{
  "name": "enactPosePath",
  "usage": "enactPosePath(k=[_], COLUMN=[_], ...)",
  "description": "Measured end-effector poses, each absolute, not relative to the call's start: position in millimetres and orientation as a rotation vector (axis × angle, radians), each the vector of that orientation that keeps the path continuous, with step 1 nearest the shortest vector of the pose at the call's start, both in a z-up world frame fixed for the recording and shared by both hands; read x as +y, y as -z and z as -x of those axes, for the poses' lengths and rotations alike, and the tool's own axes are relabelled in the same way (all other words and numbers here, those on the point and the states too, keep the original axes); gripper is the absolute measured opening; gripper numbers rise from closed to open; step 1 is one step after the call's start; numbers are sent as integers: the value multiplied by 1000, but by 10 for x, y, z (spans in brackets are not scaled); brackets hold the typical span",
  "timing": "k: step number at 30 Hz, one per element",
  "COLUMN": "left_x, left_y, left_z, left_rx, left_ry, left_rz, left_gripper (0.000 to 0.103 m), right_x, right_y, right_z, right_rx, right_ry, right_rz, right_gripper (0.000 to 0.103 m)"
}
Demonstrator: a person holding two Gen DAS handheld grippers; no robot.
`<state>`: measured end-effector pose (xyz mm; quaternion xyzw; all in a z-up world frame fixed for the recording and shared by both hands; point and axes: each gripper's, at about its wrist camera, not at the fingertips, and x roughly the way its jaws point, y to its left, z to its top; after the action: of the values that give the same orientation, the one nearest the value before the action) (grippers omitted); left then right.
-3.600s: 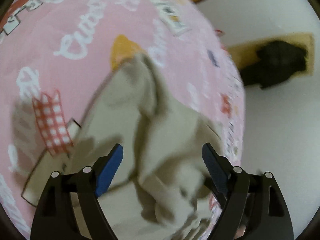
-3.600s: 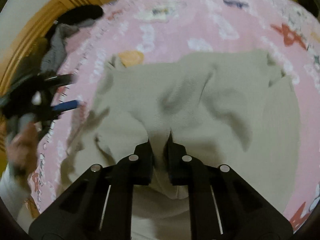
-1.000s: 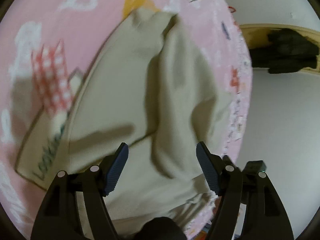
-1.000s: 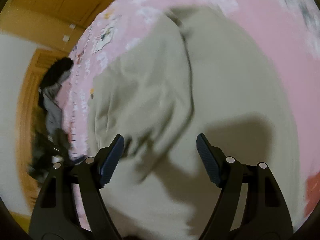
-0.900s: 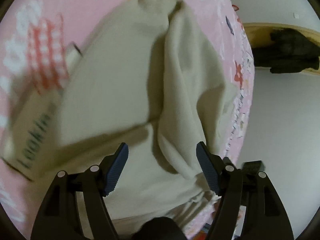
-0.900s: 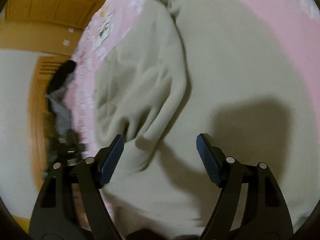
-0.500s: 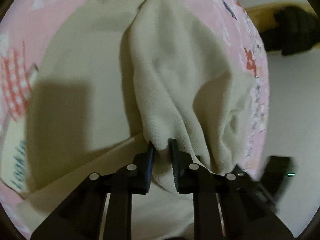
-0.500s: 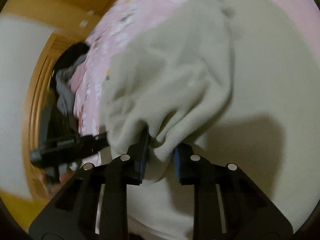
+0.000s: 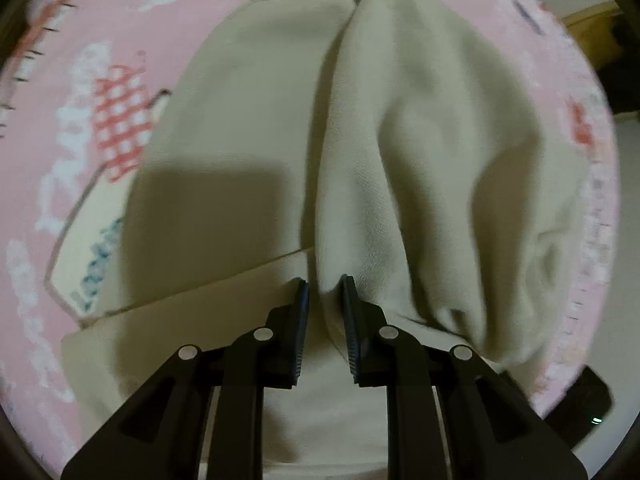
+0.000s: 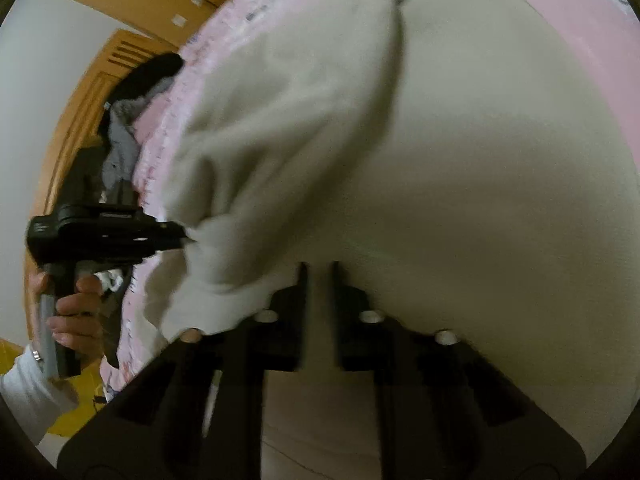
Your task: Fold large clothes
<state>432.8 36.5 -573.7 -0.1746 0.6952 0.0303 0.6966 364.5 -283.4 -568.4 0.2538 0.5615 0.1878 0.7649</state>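
Note:
A large beige garment (image 9: 248,128) lies spread on a pink patterned bedspread (image 9: 80,80). My left gripper (image 9: 323,285) is shut on a raised fold of the beige garment near its lower edge. In the right wrist view the same garment (image 10: 480,160) fills the frame, bunched into a thick fold on its left side. My right gripper (image 10: 318,268) is shut on the garment's near edge. The left gripper's black body (image 10: 100,232), held in a hand, shows at the left of the right wrist view, pinching the fold's end.
The pink bedspread's edge (image 9: 596,200) runs down the right of the left wrist view, with white floor beyond. Dark and grey clothes (image 10: 132,120) are piled by a wooden door frame (image 10: 80,100) at the left of the right wrist view.
Both grippers were open a second ago and have closed on the beige garment. The gripped fold is now lifted and pulled taut between them.

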Motion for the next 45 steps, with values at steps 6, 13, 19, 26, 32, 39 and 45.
enactPosePath(k=[6,13,19,26,32,39,45], left_x=[140,85,277,337,684,1365,1904], left_y=[5507,5469,5781,5644,5443,5231,5260], left_z=[-4258,-4180,-4147,-4052,-3636,-3080,-2573], left_rx=[1549,1576,1638,1622,1672,1680,1720], left_ry=[-179,-194,-89,48,102,33,-25], left_rz=[265,125,132,90,71,-47,2], left_gripper=[18,17,17,17,18,67,83], right_x=[-2930,-2444,-2018,-2071,-2553,-3210,-3630], right_y=[5431,5027,5529,5562,4952,4525,4661], right_z=[-3767,-4058,-4019,-3707,-2750,-1646,-1184], right_rx=[1281,1239,1318,1279,1176,1181,1261], right_ry=[-386,-547,-431,-252,14,224,268], right_rz=[-522,-566,-338,-484,-484,-396,-336], right_gripper=[5,6,6,9,22,73,73])
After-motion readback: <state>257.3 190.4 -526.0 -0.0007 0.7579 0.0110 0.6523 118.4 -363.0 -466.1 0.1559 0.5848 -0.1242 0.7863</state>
